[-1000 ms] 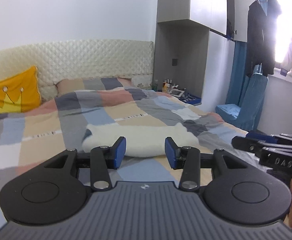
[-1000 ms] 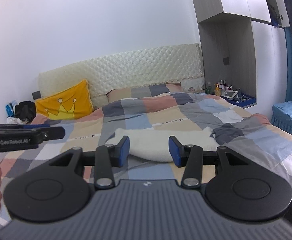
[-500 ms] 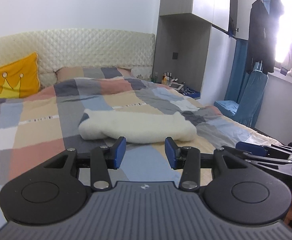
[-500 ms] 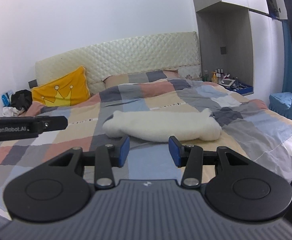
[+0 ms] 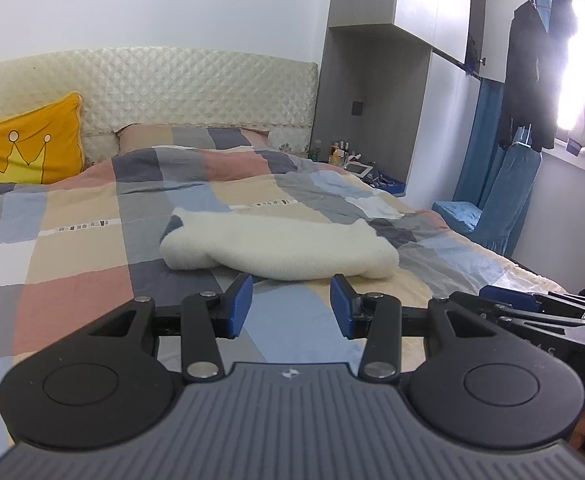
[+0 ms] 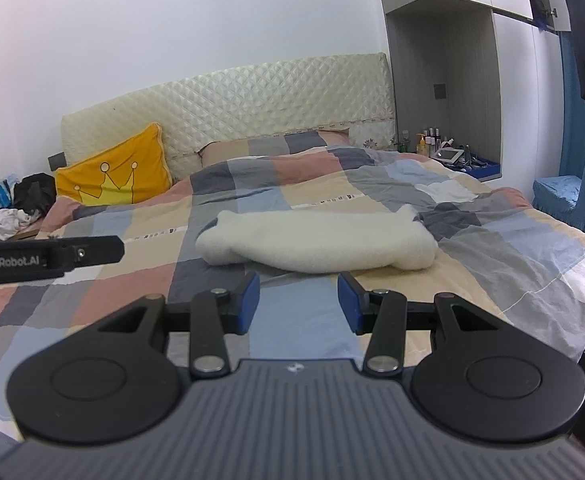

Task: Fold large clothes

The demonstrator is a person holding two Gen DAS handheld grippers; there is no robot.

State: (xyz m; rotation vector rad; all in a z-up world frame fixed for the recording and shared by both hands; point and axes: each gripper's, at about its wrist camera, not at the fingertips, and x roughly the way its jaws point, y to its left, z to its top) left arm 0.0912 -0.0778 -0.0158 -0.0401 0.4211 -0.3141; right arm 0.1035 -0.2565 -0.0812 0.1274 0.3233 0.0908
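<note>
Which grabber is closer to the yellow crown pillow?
Left, as a judgement. The crown pillow leans at the bed's far left corner. The left gripper is on that side; the right gripper is beside it, further right. Both are open, far from it.

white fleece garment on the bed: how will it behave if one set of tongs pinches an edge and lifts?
The white fleece garment lies in a soft rounded heap on the checked duvet, so it will probably droop and unfold, not lift flat. Its thick pile suggests bulky but fairly light. The fuzzy surface should grip; a single layer may peel off.
</note>
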